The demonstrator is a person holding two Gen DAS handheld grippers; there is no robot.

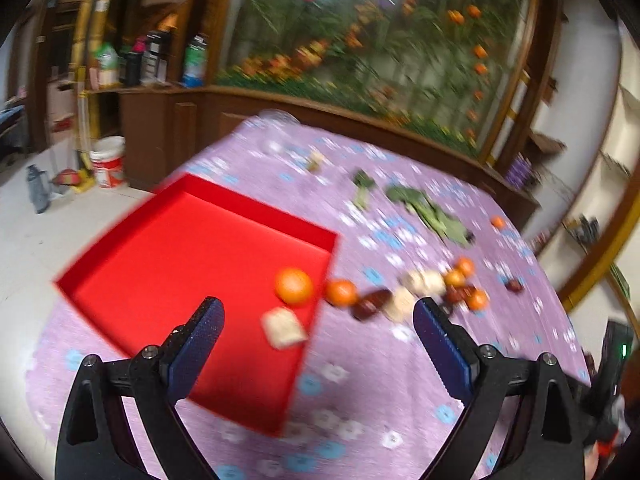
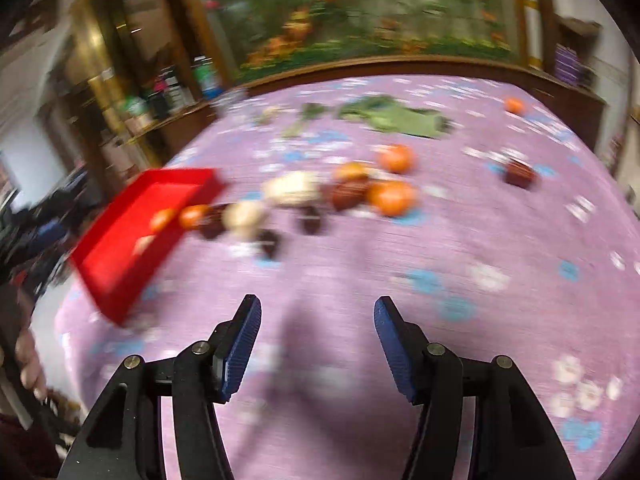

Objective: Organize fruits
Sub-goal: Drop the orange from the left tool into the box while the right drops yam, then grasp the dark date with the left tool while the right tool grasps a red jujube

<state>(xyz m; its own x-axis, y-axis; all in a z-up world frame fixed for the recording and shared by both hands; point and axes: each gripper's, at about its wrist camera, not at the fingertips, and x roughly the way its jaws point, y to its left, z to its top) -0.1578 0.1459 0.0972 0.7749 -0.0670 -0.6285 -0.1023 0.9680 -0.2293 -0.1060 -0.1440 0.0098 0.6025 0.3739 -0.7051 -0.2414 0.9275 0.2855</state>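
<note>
Landmark: square red shallow-walled tray [image 1: 168, 240] at the near left edge of the round table under a purple flowered cloth [image 1: 380, 380].

Inside the tray — one round orange citrus fruit [image 1: 294, 286] and one pale wrapped square packet [image 1: 284, 328], both near its right wall.

Right of the tray, outside it — a loose heap [image 2: 320, 196]: about five orange fruits, roughly four dark red-brown pieces, two or three pale packets; blur makes the count uncertain. One more orange fruit [image 1: 498, 222] and one dark piece [image 1: 515, 285] are set well apart, further right. Green leafy stems [image 1: 428, 208] are seen beyond the heap.

Left gripper [image 1: 318, 326]: jaws spread wide, nothing held. Right gripper [image 2: 318, 340]: jaws parted, nothing between.

Risks, judged: a round fruit may be rolled off the cloth if nudged; a packet may be taken for fruit; the light tray may be shoved off the near edge.
</note>
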